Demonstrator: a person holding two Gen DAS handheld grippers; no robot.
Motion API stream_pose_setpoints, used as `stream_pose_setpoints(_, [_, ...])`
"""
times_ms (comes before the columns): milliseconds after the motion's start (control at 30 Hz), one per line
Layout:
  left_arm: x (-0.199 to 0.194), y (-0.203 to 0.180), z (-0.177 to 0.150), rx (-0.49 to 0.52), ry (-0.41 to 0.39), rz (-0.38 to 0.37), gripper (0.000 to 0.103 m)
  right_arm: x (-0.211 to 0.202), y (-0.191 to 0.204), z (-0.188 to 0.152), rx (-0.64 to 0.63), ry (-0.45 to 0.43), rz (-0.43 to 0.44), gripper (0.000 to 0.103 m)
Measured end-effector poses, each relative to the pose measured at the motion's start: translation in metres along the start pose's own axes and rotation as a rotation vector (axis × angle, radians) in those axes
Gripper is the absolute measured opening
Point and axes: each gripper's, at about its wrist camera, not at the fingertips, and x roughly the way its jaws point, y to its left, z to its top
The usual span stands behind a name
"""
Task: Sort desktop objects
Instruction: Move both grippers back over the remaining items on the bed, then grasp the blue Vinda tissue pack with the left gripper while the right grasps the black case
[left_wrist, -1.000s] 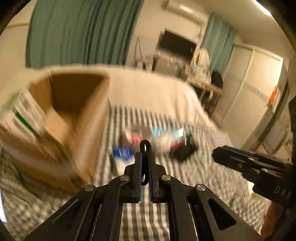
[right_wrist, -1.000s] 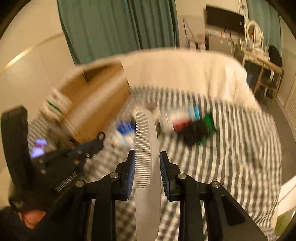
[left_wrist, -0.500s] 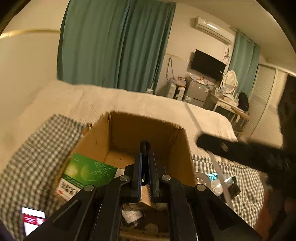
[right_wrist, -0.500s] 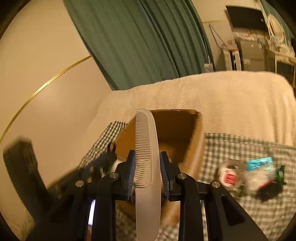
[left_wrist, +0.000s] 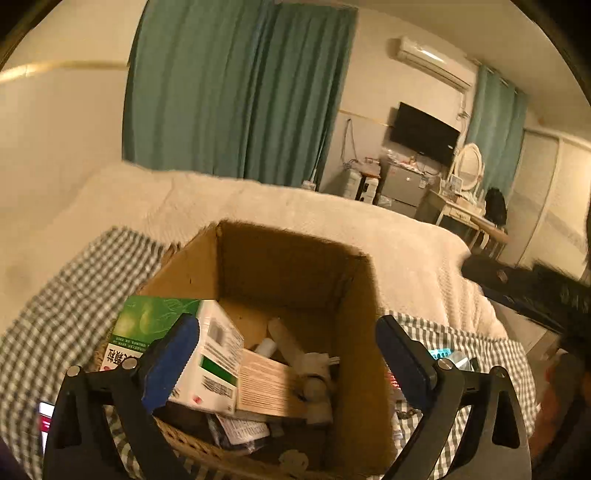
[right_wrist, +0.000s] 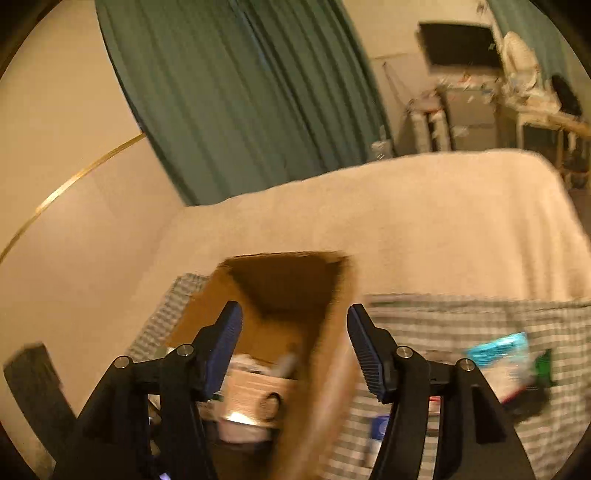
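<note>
Both tongs spread, empty, above cardboard box (left_wrist: 284, 266).

Each hand-held gripper (left_wrist: 286, 350) (right_wrist: 293, 339): black frame, blue ribbed pads, silver screws.

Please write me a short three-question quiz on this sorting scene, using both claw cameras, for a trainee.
1. True or false: the right claw grips a white comb.
2. Multiple choice: the green-and-white carton lies (A) inside the cardboard box, (B) on the checked cloth beside the box, (C) on the cream blanket.
3. Fill in: the left claw has its jaws ____ above the box.

Key
1. False: its jaws stand apart with nothing between them.
2. A: it leans at the box's left side among other packages.
3. Open, holding nothing.
</note>
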Motion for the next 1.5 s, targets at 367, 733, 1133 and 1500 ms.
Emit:
stream_pose_setpoints(367, [-0.009, -0.124, -0.078, 0.031, 0.097, -0.090, 0.103, -0.115, -0.119, -0.077, 0.094, -0.010, -0.293, 0.060])
stream_pose_setpoints(733, [0.070, -0.148, -0.151, 0.006, 0.253, 0.032, 0.103, -0.047, -0.198, -0.122, 0.190, 0.048, -0.325, 0.060])
stream_pose_setpoints(1133, [0.128, -0.152, -0.172, 0.024, 0.295, 0.291, 0.103, 0.024, -0.221, -0.132, 0.191, -0.025, -0.363, 0.082])
stream_pose_setpoints(1500, [0.132, -0.152, -0.179, 0.050, 0.286, 0.157, 0.100, 0.029, -0.221, -0.143, 0.245, 0.009, -0.248, 0.065])
